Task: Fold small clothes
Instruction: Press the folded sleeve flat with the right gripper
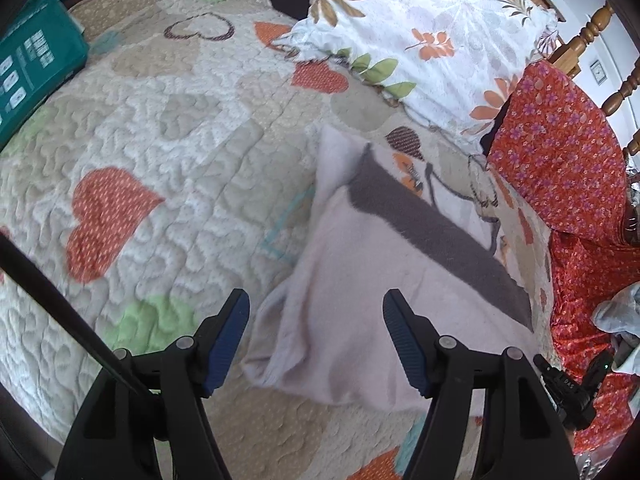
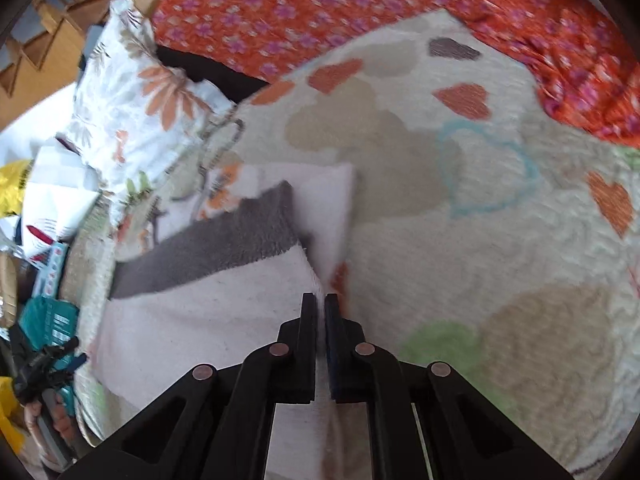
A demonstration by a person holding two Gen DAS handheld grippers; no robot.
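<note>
Right gripper [image 2: 320, 300] pinches pale cloth [image 2: 208, 320], edge hidden between pads; view blurred. Left gripper [image 1: 316, 312] spread above it. Cloth lies on quilt [image 1: 168, 128], grey band running 11 to 4 o'clock.

Quilt [image 2: 460, 220] motion-blurred, teal box [image 1: 32, 64] cut off at edge

Pale pink garment [image 1: 352, 280] with grey band on heart-patterned cream quilt [image 1: 160, 160].
</note>
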